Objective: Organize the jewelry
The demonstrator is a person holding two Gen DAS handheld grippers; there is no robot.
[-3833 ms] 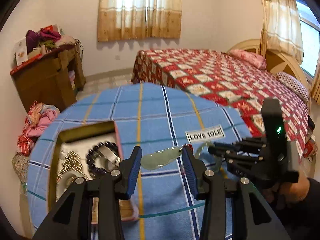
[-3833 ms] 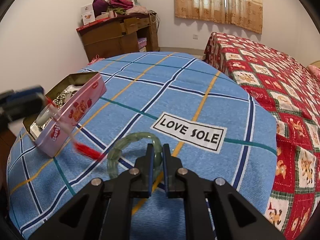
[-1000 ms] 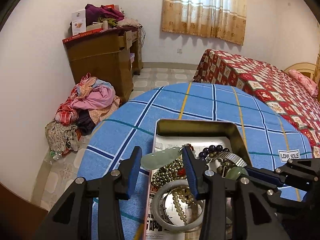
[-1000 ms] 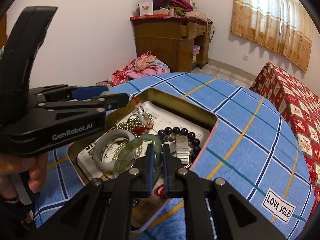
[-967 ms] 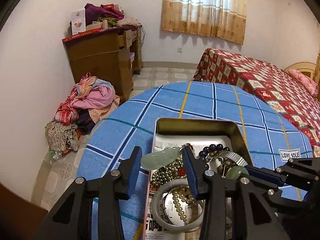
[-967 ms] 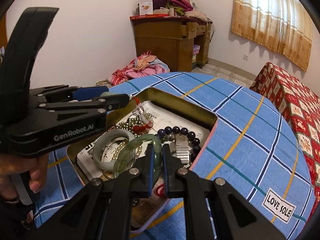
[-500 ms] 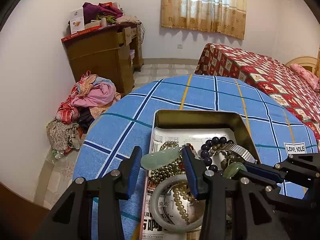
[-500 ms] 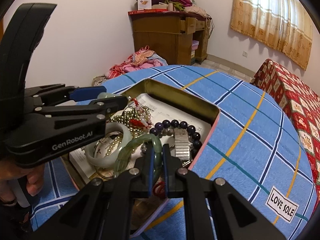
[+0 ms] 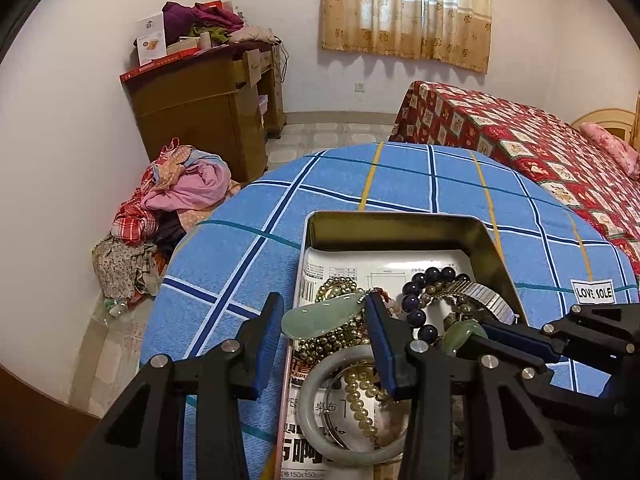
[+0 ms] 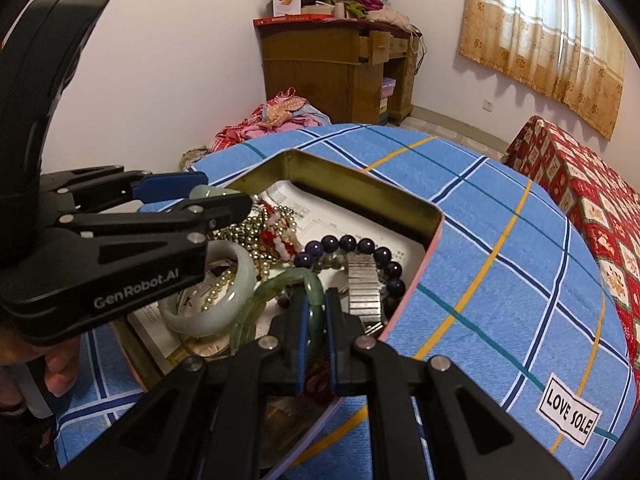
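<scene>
Blue checked cloth covers the bench [image 9: 400,184], and the tin [image 9: 400,224] sits on it. From the left wrist, my left tongs [image 9: 324,332] clamp the pale pendant [image 9: 320,316] crosswise, over the tin's near left edge; beads [image 9: 424,304] and a bangle [image 9: 344,400] lie beneath.

From the right wrist, my right tongs [image 10: 316,320] are pinched shut on the green bracelet [image 10: 280,288], its arc leaning left over the tin [image 10: 360,184]. Straight down crowds the watchband [image 10: 362,284]; my left tongs [image 10: 204,196] are close at the left.
</scene>
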